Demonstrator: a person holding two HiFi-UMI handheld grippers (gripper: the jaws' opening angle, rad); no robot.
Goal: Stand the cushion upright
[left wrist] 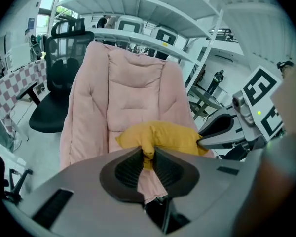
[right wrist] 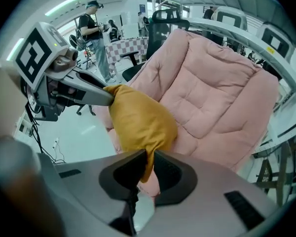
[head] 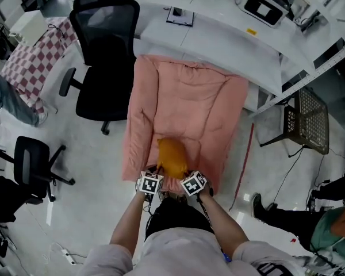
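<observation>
While their jaws stand narrow, left gripper (left wrist: 148, 157) and right gripper (right wrist: 148, 164) each pinch the one yellow cushion (head: 172, 156). One pink mat (head: 190, 102) lies below.

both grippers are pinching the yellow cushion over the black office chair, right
Not quite. The left gripper and right gripper are both pinching the yellow cushion, but over the pink padded lounger, not the black office chair standing beside it. The head view shows this.

A black office chair (head: 105, 39) is standing just beside a pink padded lounger (head: 190, 102); a checkered cloth (head: 34, 59) is draping something farther left.
</observation>
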